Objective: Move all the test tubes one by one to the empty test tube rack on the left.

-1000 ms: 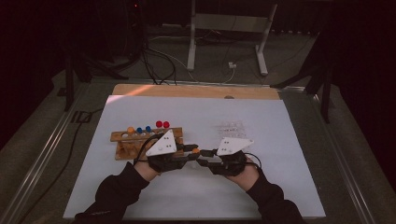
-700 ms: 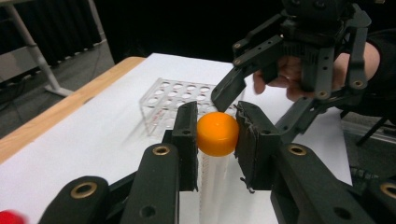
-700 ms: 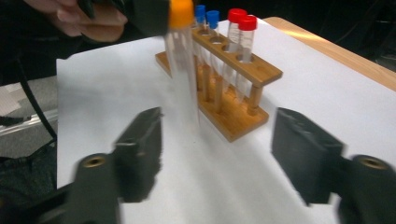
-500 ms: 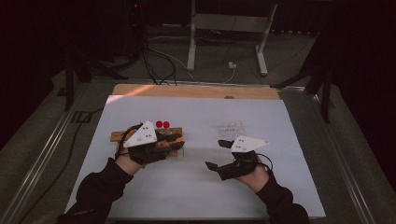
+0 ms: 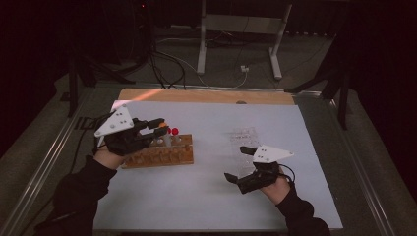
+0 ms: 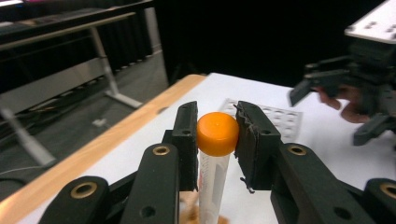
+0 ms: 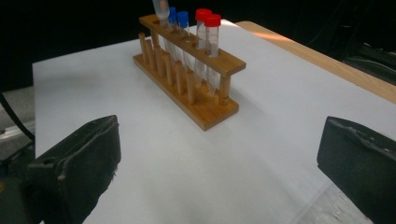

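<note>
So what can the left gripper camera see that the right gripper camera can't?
The left gripper view shows the left gripper shut on the orange-capped tube, the clear tray behind it, and the other hand's gripper farther off. The right gripper view shows the wooden rack from the side, with two red-capped tubes and two blue-capped tubes standing in it, framed by the right gripper with its jaws wide apart and nothing between them. Both show the white table and its wooden edge.
</note>
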A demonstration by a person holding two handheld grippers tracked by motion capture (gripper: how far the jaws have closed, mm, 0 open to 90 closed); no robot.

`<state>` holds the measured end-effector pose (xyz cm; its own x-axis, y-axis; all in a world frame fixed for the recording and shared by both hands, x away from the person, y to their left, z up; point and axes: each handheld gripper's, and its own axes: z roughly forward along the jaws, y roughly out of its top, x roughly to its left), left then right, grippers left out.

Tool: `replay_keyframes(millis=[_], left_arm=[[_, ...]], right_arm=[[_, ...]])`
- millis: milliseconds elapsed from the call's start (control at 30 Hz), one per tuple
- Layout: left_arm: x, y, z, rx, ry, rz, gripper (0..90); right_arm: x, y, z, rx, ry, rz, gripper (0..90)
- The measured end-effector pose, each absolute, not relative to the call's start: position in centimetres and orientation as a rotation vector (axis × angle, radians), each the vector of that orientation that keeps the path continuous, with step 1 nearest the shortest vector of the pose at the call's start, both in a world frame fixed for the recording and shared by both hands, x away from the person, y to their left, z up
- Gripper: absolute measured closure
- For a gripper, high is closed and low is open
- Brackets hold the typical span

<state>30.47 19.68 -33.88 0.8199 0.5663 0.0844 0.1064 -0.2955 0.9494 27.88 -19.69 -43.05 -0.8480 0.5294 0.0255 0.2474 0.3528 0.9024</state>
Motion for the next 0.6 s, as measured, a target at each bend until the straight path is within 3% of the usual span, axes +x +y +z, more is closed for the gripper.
replay_keyframes(millis=[600], left_arm=[[31.4, 27.6, -33.9, 1.763, 0.723, 0.628, 71.8]], right_arm=[[27.9, -19.6, -43.1, 0.693, 2.348, 1.5, 0.0]])
